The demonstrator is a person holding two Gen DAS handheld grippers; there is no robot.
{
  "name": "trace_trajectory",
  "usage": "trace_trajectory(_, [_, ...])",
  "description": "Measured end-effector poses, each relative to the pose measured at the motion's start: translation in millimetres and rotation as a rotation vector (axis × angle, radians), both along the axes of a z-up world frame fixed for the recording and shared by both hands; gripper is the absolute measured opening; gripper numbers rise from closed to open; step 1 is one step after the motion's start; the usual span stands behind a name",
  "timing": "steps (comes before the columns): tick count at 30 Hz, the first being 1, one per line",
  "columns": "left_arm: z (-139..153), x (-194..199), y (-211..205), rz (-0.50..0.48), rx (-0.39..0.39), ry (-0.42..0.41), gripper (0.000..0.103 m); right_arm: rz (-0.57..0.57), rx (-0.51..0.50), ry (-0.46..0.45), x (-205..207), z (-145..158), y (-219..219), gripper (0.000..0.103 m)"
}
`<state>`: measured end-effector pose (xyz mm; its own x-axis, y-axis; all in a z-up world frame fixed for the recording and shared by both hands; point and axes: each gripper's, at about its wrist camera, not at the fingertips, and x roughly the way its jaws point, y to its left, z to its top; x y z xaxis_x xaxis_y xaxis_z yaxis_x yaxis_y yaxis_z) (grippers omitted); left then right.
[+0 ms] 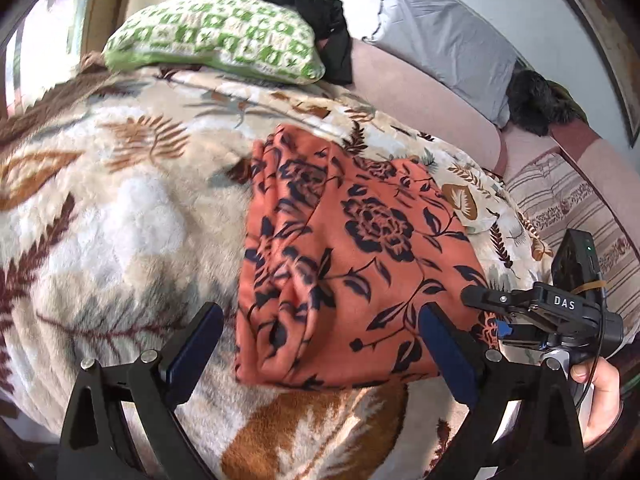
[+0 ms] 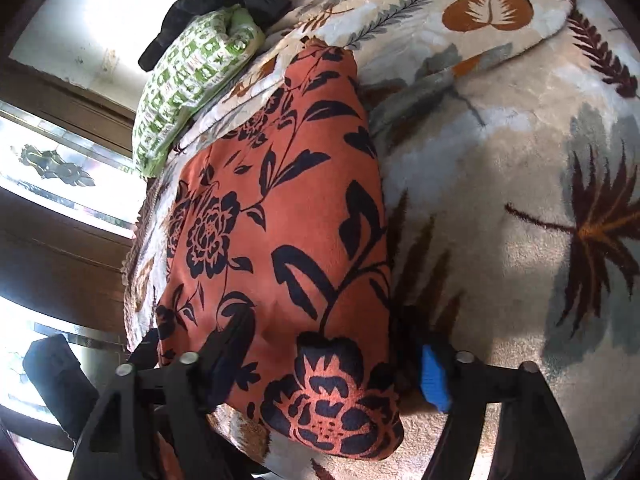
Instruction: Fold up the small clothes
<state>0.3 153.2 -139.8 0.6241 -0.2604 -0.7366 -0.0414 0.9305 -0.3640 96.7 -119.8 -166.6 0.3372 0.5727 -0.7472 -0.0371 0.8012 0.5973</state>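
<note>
An orange garment with dark blue flowers (image 1: pixel 344 248) lies folded on a cream leaf-patterned blanket (image 1: pixel 120 208). My left gripper (image 1: pixel 320 320) is open and empty, its blue pads either side of the garment's near left edge, just above it. My right gripper (image 1: pixel 476 300) shows at the garment's right corner in the left wrist view. In the right wrist view the garment (image 2: pixel 280 220) fills the middle, and my right gripper (image 2: pixel 328 356) stands open with its fingers straddling the garment's near end; the left finger lies over the cloth.
A green and white pillow (image 1: pixel 212 36) and a black cloth (image 1: pixel 320 12) lie at the blanket's far edge. A grey pillow (image 1: pixel 448 40) rests on the pink sofa (image 1: pixel 420 96). A striped cushion (image 1: pixel 572 208) is at the right. Windows (image 2: pixel 60 184) are at the left.
</note>
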Motion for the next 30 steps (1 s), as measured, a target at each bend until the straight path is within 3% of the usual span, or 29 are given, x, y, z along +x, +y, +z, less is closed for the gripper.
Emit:
trace_trajectory(2, [-37,13,5,-0.001,0.015,0.193,0.089,-0.003,0.018,-0.01,-12,-2,-6,0.081])
trace_trajectory(3, [-33,14,5,0.006,0.028,0.178,0.087,-0.013,0.026,-0.008,-13,-3,-7,0.081])
trace_trajectory(5, [-21,13,6,-0.011,0.013,0.175,0.044,-0.029,0.042,-0.003,-15,-6,-13,0.081])
trace_trajectory(6, [-22,13,11,-0.012,-0.043,0.186,0.042,-0.031,0.042,-0.005,-20,-6,-24,0.081])
trace_trajectory(8, [-24,11,22,0.017,-0.127,0.194,0.041,-0.055,0.023,-0.021,-21,1,-25,0.081])
trace_trajectory(10, [-22,8,24,0.017,-0.153,0.208,0.044,-0.093,-0.014,-0.059,-21,11,-32,0.081])
trace_trajectory(12, [-13,5,25,0.021,-0.17,0.215,0.059,-0.116,-0.03,-0.114,-23,25,-45,0.082])
trace_trajectory(15, [18,4,29,0.038,-0.173,0.103,0.071,-0.103,-0.031,-0.185,-18,47,-45,0.085])
trace_trajectory(16, [30,11,32,0.042,-0.163,0.065,0.08,-0.089,-0.022,-0.201,-14,53,-40,0.085])
trace_trajectory(17, [38,22,35,0.046,-0.16,0.036,0.086,-0.065,-0.007,-0.214,-9,58,-33,0.085])
trace_trajectory(19, [44,52,43,0.045,-0.166,0.021,0.086,-0.01,0.015,-0.224,-1,63,-20,0.085])
trace_trajectory(24, [18,142,52,0.021,-0.223,0.078,0.086,0.041,0.04,-0.195,10,47,8,0.085])
trace_trajectory(25, [8,155,52,0.025,-0.204,0.086,0.086,0.044,0.04,-0.187,10,41,11,0.085])
trace_trajectory(27, [-28,174,49,-0.001,-0.115,0.225,0.027,0.051,0.02,-0.192,7,29,15,0.086])
trace_trajectory(29, [-40,171,61,0.01,-0.219,0.219,0.027,0.071,0.012,-0.206,5,22,16,0.086])
trace_trajectory(30, [-34,166,62,0.019,-0.213,0.195,0.027,0.083,0.008,-0.211,4,22,17,0.086])
